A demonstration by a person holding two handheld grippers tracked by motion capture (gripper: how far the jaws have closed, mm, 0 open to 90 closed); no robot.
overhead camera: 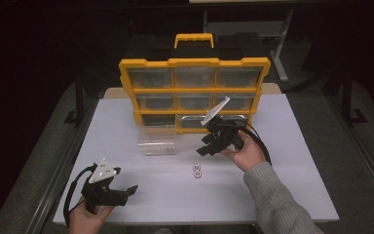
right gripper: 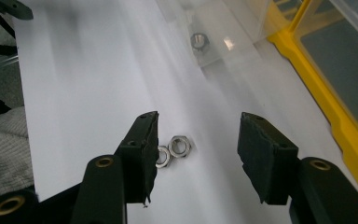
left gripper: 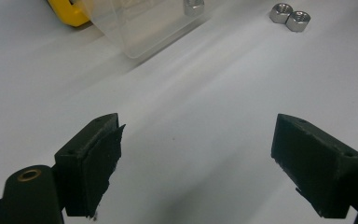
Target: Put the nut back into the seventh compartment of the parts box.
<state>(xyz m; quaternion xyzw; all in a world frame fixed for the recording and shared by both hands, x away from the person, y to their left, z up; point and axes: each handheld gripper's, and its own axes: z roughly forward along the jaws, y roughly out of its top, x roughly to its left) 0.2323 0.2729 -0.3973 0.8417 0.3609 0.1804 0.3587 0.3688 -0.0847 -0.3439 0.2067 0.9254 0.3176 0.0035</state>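
Two steel hex nuts (overhead camera: 197, 171) lie side by side on the white table (overhead camera: 282, 161). In the right gripper view the nuts (right gripper: 181, 146) rest just under the left jaw. My right gripper (right gripper: 198, 135) hovers above them, tilted down, open with nothing between its jaws. In the high view the right gripper (overhead camera: 205, 146) hangs a little beyond the nuts. A clear plastic drawer (overhead camera: 157, 140) stands on the table with one nut (right gripper: 199, 41) inside. My left gripper (overhead camera: 128, 193) rests near the front left edge, open and empty, and looks at the nuts (left gripper: 290, 17) from afar.
A yellow and black parts organizer (overhead camera: 194, 90) with several clear drawers stands at the back of the table; one slot in its bottom row is without a drawer. The table's front edge lies close to the left hand (overhead camera: 85, 219).
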